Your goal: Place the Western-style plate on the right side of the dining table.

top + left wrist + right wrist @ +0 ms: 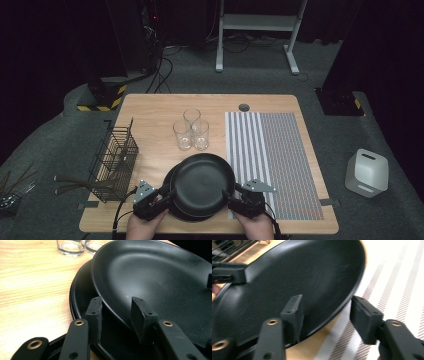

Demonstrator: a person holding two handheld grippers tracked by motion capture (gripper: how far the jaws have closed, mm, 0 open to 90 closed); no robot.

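The step looks like lifting the top plate (pixel 202 184) off the pile of black plates (pixel 172 202) at the near edge of the table (pixel 150 107).

On the left, the left tongs (pixel 163 196) have the plate's rim between the two jaws. One jaw is under the rim and one is over it, but I cannot tell if they squeeze it.

On the right, the right tongs (pixel 231 199) are released. One jaw sits on the plate's inside, the other hangs free over the striped mat (pixel 272 150).

Next, I think both tongs must pinch the rim firmly so the tilted plate does not slip.
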